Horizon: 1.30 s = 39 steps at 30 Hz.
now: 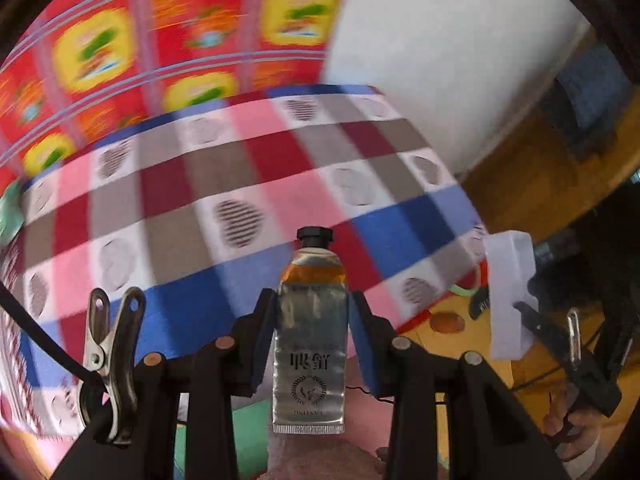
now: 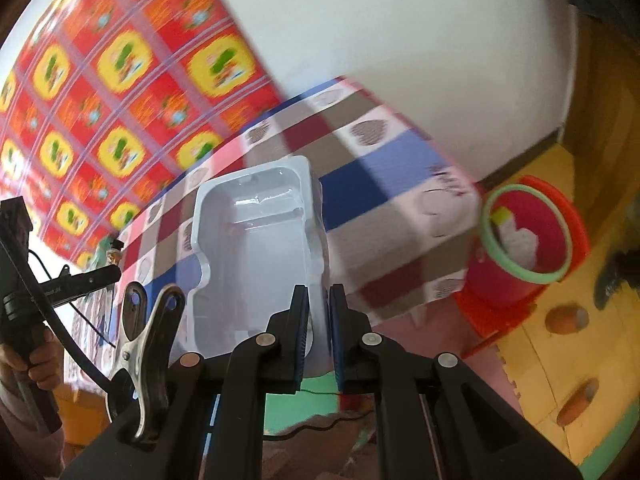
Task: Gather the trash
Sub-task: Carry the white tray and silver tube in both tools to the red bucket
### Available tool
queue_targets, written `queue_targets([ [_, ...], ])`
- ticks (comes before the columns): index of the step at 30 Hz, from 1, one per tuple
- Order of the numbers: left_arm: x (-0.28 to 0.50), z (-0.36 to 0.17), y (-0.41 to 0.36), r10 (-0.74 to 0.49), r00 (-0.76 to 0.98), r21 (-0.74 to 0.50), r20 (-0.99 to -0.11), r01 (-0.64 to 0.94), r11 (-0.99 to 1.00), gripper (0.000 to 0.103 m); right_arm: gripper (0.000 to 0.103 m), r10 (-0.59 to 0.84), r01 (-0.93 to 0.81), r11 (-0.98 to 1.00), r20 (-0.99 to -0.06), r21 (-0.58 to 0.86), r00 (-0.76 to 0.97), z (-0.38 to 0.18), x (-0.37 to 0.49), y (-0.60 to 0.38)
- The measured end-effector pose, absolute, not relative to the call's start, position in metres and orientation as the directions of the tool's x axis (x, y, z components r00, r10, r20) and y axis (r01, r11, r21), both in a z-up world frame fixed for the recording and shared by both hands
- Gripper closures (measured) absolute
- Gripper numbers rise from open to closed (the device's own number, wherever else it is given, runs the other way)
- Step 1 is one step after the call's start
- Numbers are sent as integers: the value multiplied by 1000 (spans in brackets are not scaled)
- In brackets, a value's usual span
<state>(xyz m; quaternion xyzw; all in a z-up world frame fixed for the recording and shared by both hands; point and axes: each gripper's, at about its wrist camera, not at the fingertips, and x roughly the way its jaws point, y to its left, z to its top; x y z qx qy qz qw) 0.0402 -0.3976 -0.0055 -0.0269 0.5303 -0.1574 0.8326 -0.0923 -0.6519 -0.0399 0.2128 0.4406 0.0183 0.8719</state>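
While both of your hands are loaded, each gripper already has its piece of trash. Left gripper: pads clamped on the middle of a clear squeeze tube, black cap pointing to 12 o'clock, crimped end toward the camera. The tube looks light, soft-walled and glossy, so it can slide or buckle; I'd say mid-body is the right hold, firm not crushing, away from the cap.

Right gripper: jaws nearly together, pinching the near wall of a white plastic tray, which sticks out toward 11 o'clock. The tray reads as thin moulded plastic, very light, springy and prone to flexing or twisting out of an edge pinch; a hold deeper on the rim would be safer than the lip alone. In the left wrist view the same tray shows at 3 o'clock, held apart from the tube.

Beyond the grippers lies the checkered blanket with heart patches, then the red and yellow patterned cloth at 10 o'clock. The red bin with a green rim sits on the floor at 3 o'clock in the right wrist view, some white trash already inside. It is well apart from both items, so the drop is not yet done.
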Motion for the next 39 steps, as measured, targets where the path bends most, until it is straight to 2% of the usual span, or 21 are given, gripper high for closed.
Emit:
queue_targets([
  [12, 89, -6, -519, -395, 315, -250, -863, 413, 876, 65, 91, 106, 312, 877, -780, 366, 616, -43, -100, -740],
  [25, 140, -5, -628, -464, 251, -274, -850, 542, 795, 65, 91, 68, 404, 836, -802, 370, 594, -55, -73, -820],
  [39, 134, -5, -711, -473, 231, -277, -850, 569, 774, 65, 91, 66, 429, 821, -810, 376, 583, -69, -66, -877],
])
